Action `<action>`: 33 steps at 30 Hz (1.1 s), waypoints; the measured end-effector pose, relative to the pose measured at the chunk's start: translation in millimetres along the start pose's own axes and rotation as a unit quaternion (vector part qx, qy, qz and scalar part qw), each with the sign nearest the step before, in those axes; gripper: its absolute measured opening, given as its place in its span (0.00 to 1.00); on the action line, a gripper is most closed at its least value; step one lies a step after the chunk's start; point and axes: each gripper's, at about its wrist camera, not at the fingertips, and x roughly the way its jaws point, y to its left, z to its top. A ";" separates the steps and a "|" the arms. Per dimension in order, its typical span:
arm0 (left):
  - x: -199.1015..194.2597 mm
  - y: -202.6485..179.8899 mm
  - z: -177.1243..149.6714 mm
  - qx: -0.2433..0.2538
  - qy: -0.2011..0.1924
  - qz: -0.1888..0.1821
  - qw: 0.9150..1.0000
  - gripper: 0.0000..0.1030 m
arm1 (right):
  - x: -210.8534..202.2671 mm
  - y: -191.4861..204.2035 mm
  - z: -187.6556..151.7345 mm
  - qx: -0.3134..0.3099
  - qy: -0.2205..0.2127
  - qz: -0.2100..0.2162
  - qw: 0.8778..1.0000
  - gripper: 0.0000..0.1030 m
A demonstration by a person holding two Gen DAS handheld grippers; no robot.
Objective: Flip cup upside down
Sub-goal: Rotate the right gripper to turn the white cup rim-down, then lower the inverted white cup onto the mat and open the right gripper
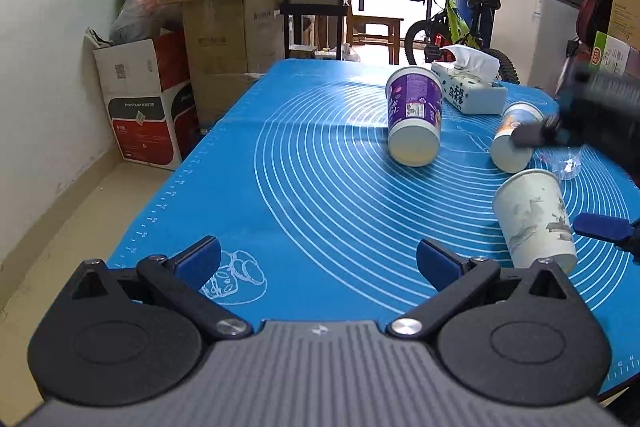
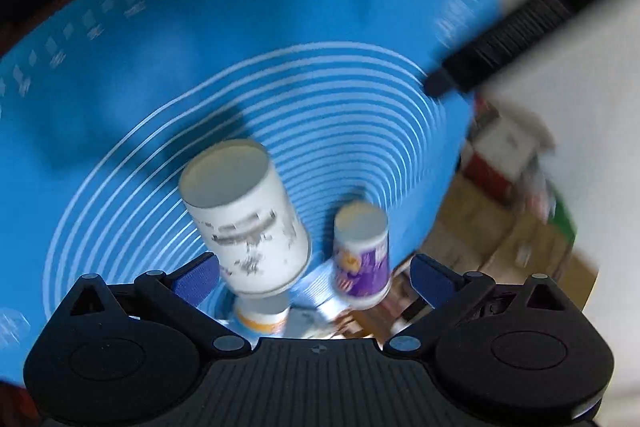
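3 paper cups stand on the blue mat (image 1: 312, 163), all toward its right edge: a purple cup (image 1: 414, 115), an orange-printed cup (image 1: 514, 137) and a white cup (image 1: 534, 219) with grey ink marks. 1 tissue box (image 1: 470, 87) sits near the far right corner. The left gripper (image 1: 318, 261) hangs spread wide, holding nothing. The right gripper (image 2: 314, 279) is likewise parted, empty (its view is badly blurred); the orange cup is half hidden behind the white one there.
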 end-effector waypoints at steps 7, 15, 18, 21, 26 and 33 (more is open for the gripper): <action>0.8 -1.7 -6.2 0.017 0.000 -0.002 1.000 1.00 | 12.5 14.9 12.0 -0.084 -0.026 0.048 0.995 0.97; 1.2 -3.8 -6.3 0.025 0.000 -0.001 1.000 1.00 | 22.0 41.1 14.4 -0.117 -0.027 0.067 0.991 0.64; -0.7 -5.3 -5.3 0.027 -0.004 -0.001 1.000 1.00 | 17.3 32.1 11.0 -0.071 -0.031 0.063 0.995 0.59; -1.8 -6.9 -3.2 0.029 -0.009 -0.002 1.000 1.00 | 12.8 12.1 0.8 0.028 -0.026 0.058 0.998 0.58; -3.0 -11.0 3.4 0.032 -0.018 -0.010 0.999 1.00 | 2.7 -28.1 -38.7 0.321 -0.035 0.077 0.943 0.58; -1.6 -23.3 14.6 0.036 -0.031 -0.021 0.999 1.00 | -4.6 -43.0 -121.5 0.698 -0.094 0.135 0.696 0.58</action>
